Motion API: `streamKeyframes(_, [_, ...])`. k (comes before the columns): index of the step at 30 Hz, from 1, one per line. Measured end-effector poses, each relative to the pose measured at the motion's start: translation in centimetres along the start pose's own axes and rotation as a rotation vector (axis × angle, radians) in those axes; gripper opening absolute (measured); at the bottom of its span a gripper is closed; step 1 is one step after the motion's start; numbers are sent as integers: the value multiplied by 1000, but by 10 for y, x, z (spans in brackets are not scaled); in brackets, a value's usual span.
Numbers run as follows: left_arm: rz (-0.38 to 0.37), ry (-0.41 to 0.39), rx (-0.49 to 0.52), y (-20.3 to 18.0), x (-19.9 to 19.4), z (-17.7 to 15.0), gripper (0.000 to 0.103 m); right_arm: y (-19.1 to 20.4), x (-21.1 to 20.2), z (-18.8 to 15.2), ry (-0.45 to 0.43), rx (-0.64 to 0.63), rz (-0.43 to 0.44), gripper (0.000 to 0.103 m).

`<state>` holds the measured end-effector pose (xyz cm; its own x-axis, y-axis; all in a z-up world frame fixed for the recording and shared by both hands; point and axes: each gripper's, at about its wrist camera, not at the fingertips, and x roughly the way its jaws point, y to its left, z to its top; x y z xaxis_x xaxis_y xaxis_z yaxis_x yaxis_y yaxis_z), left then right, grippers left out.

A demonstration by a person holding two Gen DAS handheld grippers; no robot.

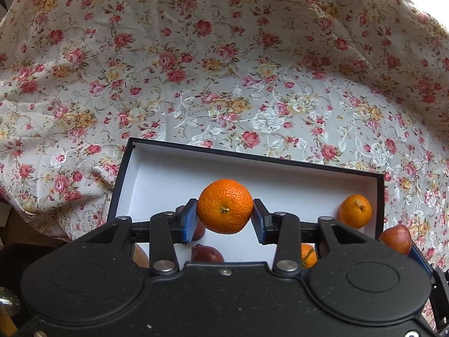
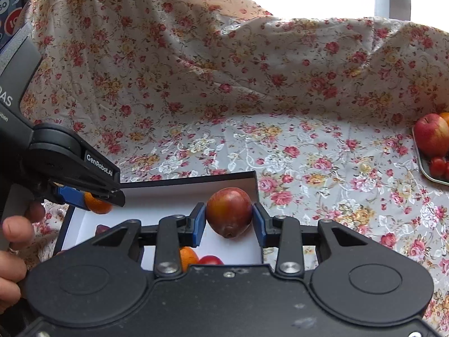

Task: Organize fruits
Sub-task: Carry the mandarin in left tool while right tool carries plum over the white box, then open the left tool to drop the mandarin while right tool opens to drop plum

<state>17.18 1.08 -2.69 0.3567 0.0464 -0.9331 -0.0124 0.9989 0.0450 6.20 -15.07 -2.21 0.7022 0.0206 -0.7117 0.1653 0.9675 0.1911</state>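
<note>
The left gripper (image 1: 225,219) had its blue fingers (image 1: 188,220) closed on a tangerine (image 1: 225,206), pressing it from both sides with the stem end facing the camera, and held it above the white inside of an open black box (image 1: 179,165) that sat on a worktop covered with a flowered cloth (image 1: 224,70). In the box, a second tangerine (image 1: 355,211) lay against the right-hand wall, a dark red fruit (image 1: 207,253) showed below the held one, and a further orange fruit (image 1: 308,255) peeped out behind the gripper's linkage. At the right edge of that view a reddish plum (image 1: 395,238) showed just past the box's corner, gripped by the other tool. From the right wrist view, the right gripper (image 2: 229,219) was clamped on that plum, its fingers (image 2: 199,221) tight against both sides, over the box's right end near the wall. Beneath it in the box lay another orange fruit (image 2: 188,257) and a small red one (image 2: 210,260). The left gripper came in from the left of this view, held by a hand (image 2: 12,241) with a ring on one finger. Well apart to the right, a tray (image 2: 423,165) held a red apple (image 2: 431,134) and small red fruits (image 2: 437,166).
</note>
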Motion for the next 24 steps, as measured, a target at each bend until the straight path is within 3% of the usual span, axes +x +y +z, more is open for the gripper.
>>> streamKeyframes(18, [8,23,-8,25,9,-3,49,32,24,5,-1,-43,22,38])
streamKeyframes(24, [-1,-10,-5,23,1,-3,49,36,22,7,-29,-64,24,39])
